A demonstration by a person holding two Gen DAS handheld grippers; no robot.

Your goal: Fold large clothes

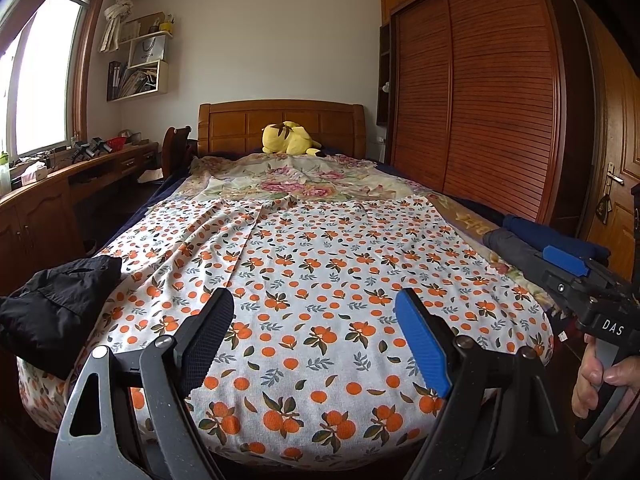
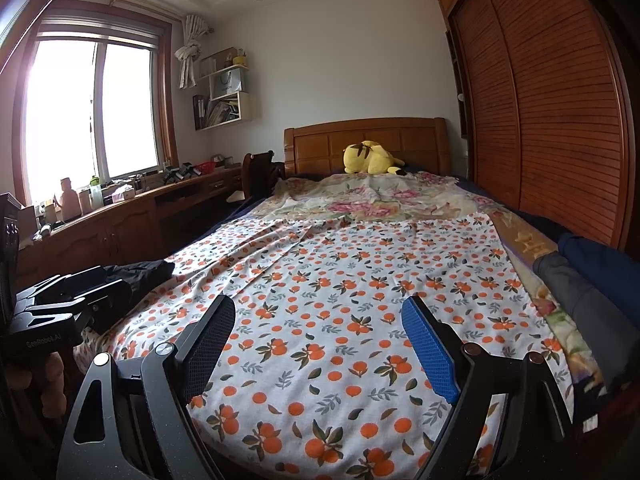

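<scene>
A: Left hand-held gripper [image 1: 316, 344] jaws wide apart, nothing between them, hanging over the near end of the bed [image 1: 472, 208]. Right hand-held gripper [image 2: 320, 350] same: spread wide, nothing in it.

B: Biggest thing first. Where's the garment?

A: Orange-print cloth [image 1: 320, 264] covers most of the near half of the bed, spread out, and drapes over the foot edge. Can't tell if it's a sheet or the actual garment. Flowered blanket [image 1: 296, 184] lies beyond it toward the headboard [image 1: 280, 122].

B: Other clothes?

A: Black garment [image 1: 56, 304] bunched at the near left corner, partly on the print cloth. Grey and navy folded clothes [image 1: 520, 236] stacked along the right edge by the wardrobe [image 1: 480, 100]. In the left view the right gripper sits in front of that stack.

B: Progress?

A: My read: the right-side stack looks like finished pieces, the black one looks unfolded, so that's what's left. Neither gripper touches any fabric. Likely between items, next grab not started.

B: Small stuff?

A: Yellow plush toy [image 1: 290, 138] against the headboard. Counter [image 2: 132, 208] under the window, cluttered with bottles. Not task things.
</scene>
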